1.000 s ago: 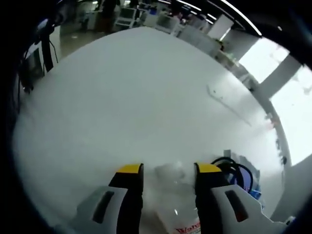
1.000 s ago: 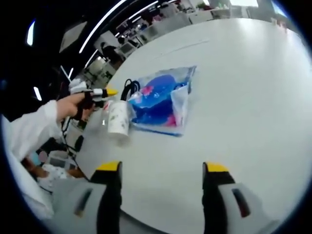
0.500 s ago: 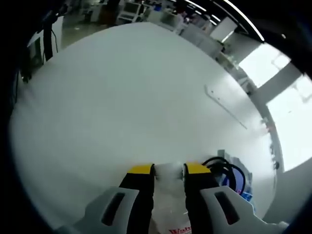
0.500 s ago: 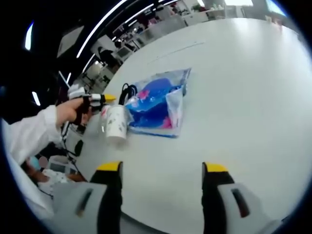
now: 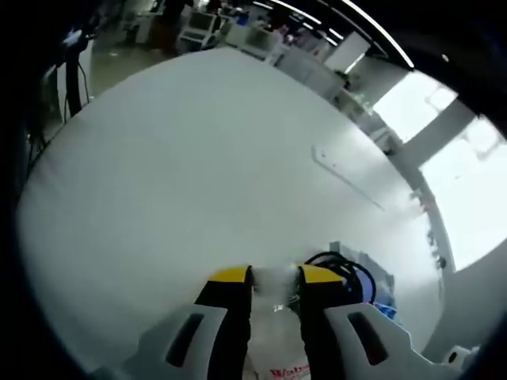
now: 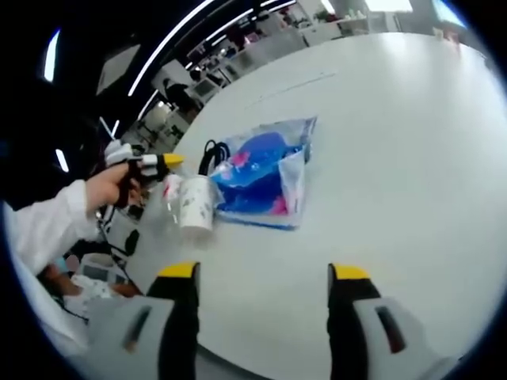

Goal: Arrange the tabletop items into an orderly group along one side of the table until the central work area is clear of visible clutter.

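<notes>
Left gripper [image 5: 273, 279]: its yellow-tipped fingers [image 5: 230, 277] stand close together and press on a clear plastic bottle [image 5: 276, 317] that lies between them; the bottle's pale cap end shows just past the tips, and red print shows low on its body.
Bottle from the right gripper view: the bottle [image 6: 196, 203] is at the near corner of the bench [image 6: 396, 158], with a white printed label, just beside the plastic bag [image 6: 265, 170]; the left gripper [image 6: 150, 167] meets it from the left side, held by a hand [image 6: 107, 186] in a white sleeve [image 6: 40, 226]. I cannot tell whether the bottle rests on the bench or is a little above it.
Right gripper [image 6: 264, 273]: the fingers are wide apart and hold nothing; they hang over bare bench, well apart from the bag and bottle.
Bag: clear plastic with blue and pink contents, flat on the bench; a black cable [image 6: 208, 150] curls at its far left edge.
Seen in the left gripper view: the cable [image 5: 341, 265] and a part of the bag [image 5: 380, 293] just right of the fingers, and a thin pale strip [image 5: 344, 176] lying far out on the bench [image 5: 182, 174].
Seen in the right gripper view: the whole bag, the hand and the sleeve.
</notes>
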`<state>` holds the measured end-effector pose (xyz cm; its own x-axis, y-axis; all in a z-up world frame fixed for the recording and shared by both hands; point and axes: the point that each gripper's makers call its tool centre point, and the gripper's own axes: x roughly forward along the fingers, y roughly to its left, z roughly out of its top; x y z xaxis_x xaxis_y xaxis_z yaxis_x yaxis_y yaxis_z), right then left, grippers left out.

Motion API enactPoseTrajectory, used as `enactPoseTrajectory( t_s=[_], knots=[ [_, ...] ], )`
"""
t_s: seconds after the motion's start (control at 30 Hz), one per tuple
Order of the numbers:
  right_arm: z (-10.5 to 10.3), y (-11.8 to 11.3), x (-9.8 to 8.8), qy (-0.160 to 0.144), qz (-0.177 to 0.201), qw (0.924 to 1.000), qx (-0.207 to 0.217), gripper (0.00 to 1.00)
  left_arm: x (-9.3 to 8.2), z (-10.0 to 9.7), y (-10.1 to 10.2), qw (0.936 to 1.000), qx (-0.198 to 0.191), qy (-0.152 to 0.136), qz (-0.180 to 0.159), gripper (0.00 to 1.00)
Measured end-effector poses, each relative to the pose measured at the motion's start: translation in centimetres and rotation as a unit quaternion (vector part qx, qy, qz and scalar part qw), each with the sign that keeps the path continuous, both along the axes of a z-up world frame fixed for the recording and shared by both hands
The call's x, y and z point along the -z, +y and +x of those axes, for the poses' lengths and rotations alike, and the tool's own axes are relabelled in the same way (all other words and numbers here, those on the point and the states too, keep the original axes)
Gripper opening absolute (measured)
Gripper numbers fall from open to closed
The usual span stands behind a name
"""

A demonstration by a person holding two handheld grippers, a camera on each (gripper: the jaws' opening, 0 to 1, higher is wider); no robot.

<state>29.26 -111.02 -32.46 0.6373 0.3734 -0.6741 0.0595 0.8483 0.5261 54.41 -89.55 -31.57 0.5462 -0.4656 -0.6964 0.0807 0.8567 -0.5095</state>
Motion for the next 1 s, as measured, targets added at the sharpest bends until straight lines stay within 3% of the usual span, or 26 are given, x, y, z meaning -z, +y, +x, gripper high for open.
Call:
enactPoseTrajectory(
  t_s=[0.2, 0.37, 0.57, 0.7, 1.0],
  knots=[
    [-0.2, -0.1, -0.6, -0.008, -0.001, 1.0000, -0.002, 0.63, -1.3, -1.3, -0.4, 0.9996, 0.023, -0.018, 0.000, 0.17],
    [-0.6, -0.5, -1.2, -0.017, -0.003, 0.9998, 0.000, 0.63, -3.4, -2.7, -1.1, 0.9975, 0.054, -0.047, -0.003, 0.16],
    [-1.6, -1.3, -1.9, -0.026, -0.003, 0.9996, 0.010, 0.63, -6.8, -5.1, -1.7, 0.9892, 0.096, -0.110, 0.007, 0.15],
    [-2.5, -1.7, -2.0, -0.028, -0.004, 0.9995, 0.016, 0.63, -8.9, -6.9, -2.1, 0.9788, 0.127, -0.160, 0.022, 0.15],
    [-4.5, -1.7, -2.5, -0.033, -0.005, 0.9992, 0.024, 0.63, -10.6, -9.4, -1.6, 0.9646, 0.150, -0.210, 0.056, 0.14]
  ],
)
